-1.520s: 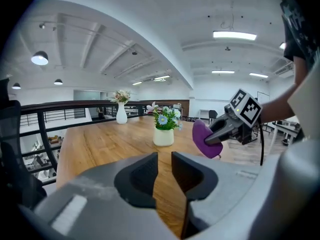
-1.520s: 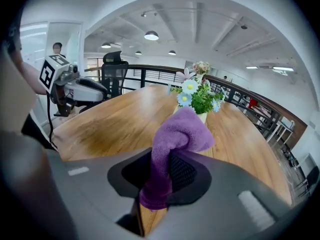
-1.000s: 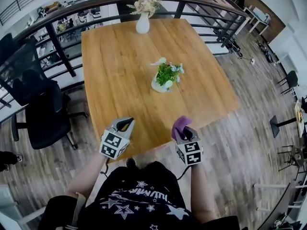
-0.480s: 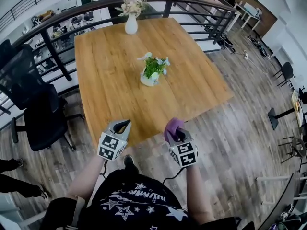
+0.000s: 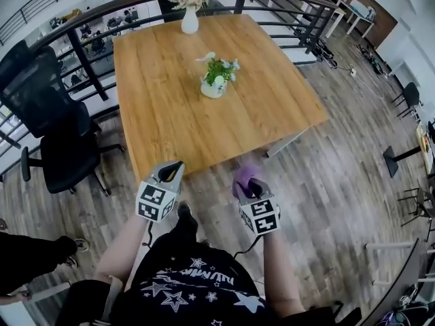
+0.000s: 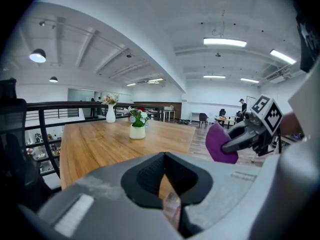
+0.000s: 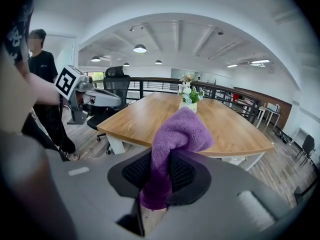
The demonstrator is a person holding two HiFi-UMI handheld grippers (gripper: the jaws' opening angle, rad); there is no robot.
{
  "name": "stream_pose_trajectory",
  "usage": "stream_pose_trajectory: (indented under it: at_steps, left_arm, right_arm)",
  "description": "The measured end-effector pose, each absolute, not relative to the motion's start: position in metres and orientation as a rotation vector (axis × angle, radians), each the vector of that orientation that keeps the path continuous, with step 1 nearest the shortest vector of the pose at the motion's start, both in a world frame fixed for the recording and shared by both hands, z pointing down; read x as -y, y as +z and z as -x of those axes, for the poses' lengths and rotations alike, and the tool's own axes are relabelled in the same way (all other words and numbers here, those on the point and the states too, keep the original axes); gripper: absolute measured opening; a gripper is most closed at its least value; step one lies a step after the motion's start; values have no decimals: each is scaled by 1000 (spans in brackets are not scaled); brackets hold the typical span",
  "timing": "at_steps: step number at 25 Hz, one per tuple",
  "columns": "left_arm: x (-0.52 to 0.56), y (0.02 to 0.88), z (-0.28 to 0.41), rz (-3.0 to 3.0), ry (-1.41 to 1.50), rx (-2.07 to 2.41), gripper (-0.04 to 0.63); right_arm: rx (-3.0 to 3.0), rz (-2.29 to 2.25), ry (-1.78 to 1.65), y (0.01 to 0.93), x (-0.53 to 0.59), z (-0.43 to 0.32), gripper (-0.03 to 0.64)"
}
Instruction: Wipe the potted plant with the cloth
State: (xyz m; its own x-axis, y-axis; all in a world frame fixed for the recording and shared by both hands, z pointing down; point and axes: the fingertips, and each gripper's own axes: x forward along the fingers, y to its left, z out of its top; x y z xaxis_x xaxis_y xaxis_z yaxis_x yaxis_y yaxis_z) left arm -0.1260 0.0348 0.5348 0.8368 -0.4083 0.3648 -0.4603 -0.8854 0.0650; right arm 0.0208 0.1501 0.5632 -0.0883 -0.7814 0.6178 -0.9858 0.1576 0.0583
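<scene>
One broad wooden counter (image 5: 170, 121) fills the upper middle of the head view, honey-coloured with rounded corners. It stands on a grey plank floor (image 5: 340, 182) with a dark metal railing (image 5: 88, 26) curving behind it. A black office chair (image 5: 51, 134) stands just off its left side. The person holds both claws low in front of the body, near the counter's near edge. The left claw (image 5: 175, 166) has its jaws clenched together with nothing between them, its tip lying at that near edge in the head view. The right claw (image 5: 253, 184) hangs over the floor just short of the edge and is clamped on the cloth (image 5: 242, 176). A white vase of pale flowers (image 5: 189, 20) stands at the far edge by the railing. The potted plant (image 5: 216, 80) stands upright on the far half of the counter, between the vase and the claws and well apart from both claws. It is a small round white pot carrying a tuft of bright green leaves, with little white and pale blue blossoms poking out at the sides. The cloth is purple and fuzzy like terry towelling. It is bunched into a rounded fold that bulges up past the jaw tips, while a narrower tail hangs down between the pads.
</scene>
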Motion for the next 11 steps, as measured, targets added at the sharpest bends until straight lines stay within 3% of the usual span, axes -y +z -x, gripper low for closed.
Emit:
stream_pose_trajectory:
  at_steps: [11]
  left_arm:
    - [-76, 528, 151, -2868, 493, 701, 2]
  right_arm:
    - [1949, -1679, 475, 552, -182, 4, 84]
